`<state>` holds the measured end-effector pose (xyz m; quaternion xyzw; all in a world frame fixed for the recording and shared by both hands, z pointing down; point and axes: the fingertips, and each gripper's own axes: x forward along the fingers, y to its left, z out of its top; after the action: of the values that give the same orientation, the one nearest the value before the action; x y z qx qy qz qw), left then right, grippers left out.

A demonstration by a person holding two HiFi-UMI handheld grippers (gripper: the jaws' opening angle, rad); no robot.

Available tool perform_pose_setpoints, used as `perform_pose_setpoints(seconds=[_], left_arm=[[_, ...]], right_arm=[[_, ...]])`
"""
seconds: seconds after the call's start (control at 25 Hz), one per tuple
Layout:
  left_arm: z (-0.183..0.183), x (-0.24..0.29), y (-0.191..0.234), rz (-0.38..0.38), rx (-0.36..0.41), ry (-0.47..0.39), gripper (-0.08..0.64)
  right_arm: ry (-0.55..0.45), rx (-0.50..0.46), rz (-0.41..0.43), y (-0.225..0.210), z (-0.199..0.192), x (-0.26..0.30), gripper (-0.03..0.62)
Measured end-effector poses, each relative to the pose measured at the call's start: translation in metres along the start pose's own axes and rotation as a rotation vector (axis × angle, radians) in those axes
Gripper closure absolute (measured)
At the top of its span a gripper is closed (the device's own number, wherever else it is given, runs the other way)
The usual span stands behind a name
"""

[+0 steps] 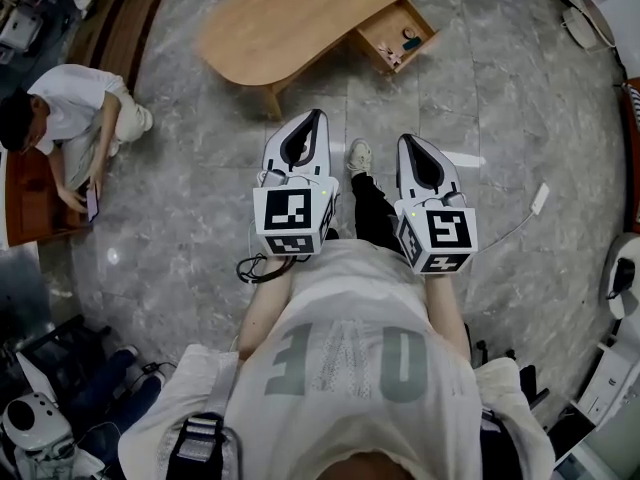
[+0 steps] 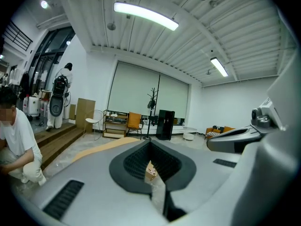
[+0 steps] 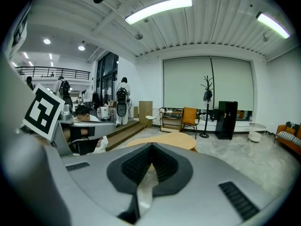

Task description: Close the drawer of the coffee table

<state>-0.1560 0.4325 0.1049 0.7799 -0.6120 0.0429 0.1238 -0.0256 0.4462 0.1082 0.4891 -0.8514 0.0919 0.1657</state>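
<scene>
Drawer (image 1: 397, 36) is sitting pulled out at the right end of the wooden bench (image 1: 300, 18), near the top of the head view. A few small items (image 1: 405, 43) are lying inside, too small to name. The bench is standing on a grey marble floor (image 1: 200, 208).

Both claws are pointing toward the bench, side by side and well apart from the drawer, touching nothing. Left claw (image 1: 318, 116) is hovering over the floor short of the bench's near edge. In the left gripper view the left claw (image 2: 150, 142) is showing its dark pads meeting at the tip, so it is closed and empty. Only a tan sliver, likely the drawer, is showing through the slit behind the tip, and the bench top (image 2: 94, 147) is running off to the left.

Right claw (image 1: 405, 140) is hovering level with the left one, just right of the wearer's shoe (image 1: 358, 155). In the right gripper view the right claw (image 3: 151, 145) is also shut tip to tip with nothing between the pads, and the bench (image 3: 174, 140) is lying straight ahead beyond it.

A person (image 1: 70, 108) in a white top is crouching at the far left of the head view, well away from the bench. A white cable (image 1: 530, 208) is trailing across the floor on the right.
</scene>
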Motion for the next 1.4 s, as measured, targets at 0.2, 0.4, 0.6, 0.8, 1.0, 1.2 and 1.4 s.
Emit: perform_pose_setpoints(seconds=[0.2,0.4,0.6,0.8,1.0,1.2,1.4], left_arm=[[0.012,0.027,0.006,-0.006,-0.012,-0.039,0.551],[0.015,0.083,0.000,-0.019,-0.001,-0.051,0.551],[0.028,0.168,-0.005,-0.032,0.027,-0.028,0.551],[0.065,0.267,-0.020,-0.072,0.079,-0.039,0.551],[0.106,0.357,-0.023,-0.032,0.101,-0.054,0.551],[0.129,0.405,-0.014,0.011,0.111,-0.054,0.551],[0.137,0.423,-0.006,0.061,0.118,-0.054,0.551]], right_arm=[[-0.039,-0.011,0.016,-0.009,0.009,0.025,0.586],[-0.094,0.041,-0.003,-0.057,0.011,0.063,0.586],[-0.085,0.011,-0.029,-0.120,0.027,0.118,0.586],[-0.059,0.033,-0.017,-0.189,0.053,0.189,0.586],[-0.052,0.033,0.053,-0.252,0.087,0.260,0.586],[-0.060,-0.016,0.101,-0.284,0.117,0.310,0.586],[-0.105,-0.063,0.124,-0.295,0.137,0.329,0.586]])
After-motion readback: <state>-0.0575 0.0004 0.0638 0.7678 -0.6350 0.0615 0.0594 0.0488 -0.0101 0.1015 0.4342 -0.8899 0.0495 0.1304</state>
